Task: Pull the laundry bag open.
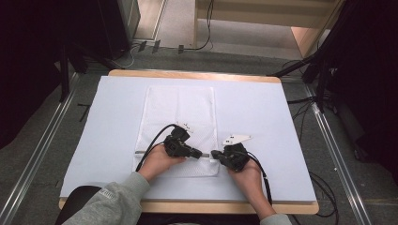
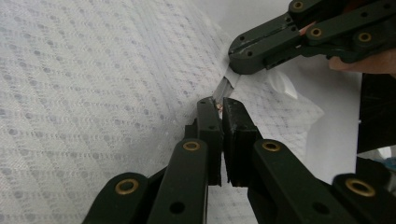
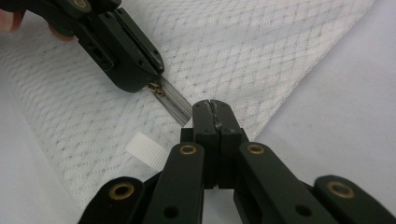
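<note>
Two tongs met over the zipper [image 3: 173, 99] near the front edge of the white mesh bag [image 1: 180, 110], which lay flat on the white counter [image 1: 263, 117], long side running away from me.

Left side: my left hand [image 1: 157, 164] held the left tongs [image 1: 201, 154] pointing right, low on the bag. In the left gripper view the jaws stood nearly shut, and a small brass-coloured piece showed at their tips; in the right gripper view the same tongs sat right at the brass zipper pull [image 3: 158, 88]. I recorded them as clamped on the pull.

Centre: a short stretch of grey zipper tape ran between the two pairs of tips, close together but not touching.

Right side: my right hand [image 1: 251, 180] held the right tongs [image 1: 214, 154] pointing left at the bag's near right corner. Their jaws were pressed fully together at the end of the zipper tape, and in the left gripper view they pinched the mesh there. A small white ribbed tab [image 3: 146, 149] lay on the mesh just beside them.
</note>
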`<state>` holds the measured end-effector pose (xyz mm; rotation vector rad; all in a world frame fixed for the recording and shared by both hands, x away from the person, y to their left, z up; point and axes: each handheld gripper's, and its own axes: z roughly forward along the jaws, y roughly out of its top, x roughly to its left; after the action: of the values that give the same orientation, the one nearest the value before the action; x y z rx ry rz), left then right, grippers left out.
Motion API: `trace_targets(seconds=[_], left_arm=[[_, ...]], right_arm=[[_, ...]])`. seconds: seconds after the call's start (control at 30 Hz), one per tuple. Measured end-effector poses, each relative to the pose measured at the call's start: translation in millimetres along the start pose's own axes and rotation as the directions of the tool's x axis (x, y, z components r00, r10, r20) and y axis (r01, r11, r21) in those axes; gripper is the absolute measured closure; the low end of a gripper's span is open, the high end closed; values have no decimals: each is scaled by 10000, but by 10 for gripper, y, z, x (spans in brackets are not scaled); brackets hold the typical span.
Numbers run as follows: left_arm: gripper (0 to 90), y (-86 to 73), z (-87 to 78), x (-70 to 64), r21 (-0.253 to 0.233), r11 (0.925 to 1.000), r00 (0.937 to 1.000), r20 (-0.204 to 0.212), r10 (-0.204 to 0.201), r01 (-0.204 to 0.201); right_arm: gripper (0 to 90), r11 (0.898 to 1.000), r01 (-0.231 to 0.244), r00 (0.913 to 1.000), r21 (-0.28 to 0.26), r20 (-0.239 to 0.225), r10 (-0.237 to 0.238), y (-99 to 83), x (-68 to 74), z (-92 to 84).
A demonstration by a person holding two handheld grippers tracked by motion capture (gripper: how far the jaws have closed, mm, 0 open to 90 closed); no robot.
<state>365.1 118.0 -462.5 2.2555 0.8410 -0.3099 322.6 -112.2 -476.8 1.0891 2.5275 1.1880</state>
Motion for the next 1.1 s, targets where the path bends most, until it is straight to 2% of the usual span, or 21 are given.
trace_targets(seconds=[0.27,0.57,0.77,0.87,1.1], left_arm=[[881,-26,-68,43,77,9999,9999,-73,-86,87],[881,-106,-247,111,111,9995,9994,-185,-284,286],[881,-171,-340,129,217,9996,9996,-226,-181,185],[881,-215,-406,152,110,9995,9993,-226,-294,296],[881,-269,-500,196,71,9994,9991,-230,-346,348]], right_arm=[[900,10000,-40,10000,33,-33,40,1,-7,-1],[900,10000,-81,9999,43,-81,82,5,-18,1],[900,10000,-88,9999,26,-125,88,5,-24,2],[900,9997,-230,9996,-42,-189,229,-6,-28,1],[900,9999,-107,9999,-22,-112,107,-4,-25,0]])
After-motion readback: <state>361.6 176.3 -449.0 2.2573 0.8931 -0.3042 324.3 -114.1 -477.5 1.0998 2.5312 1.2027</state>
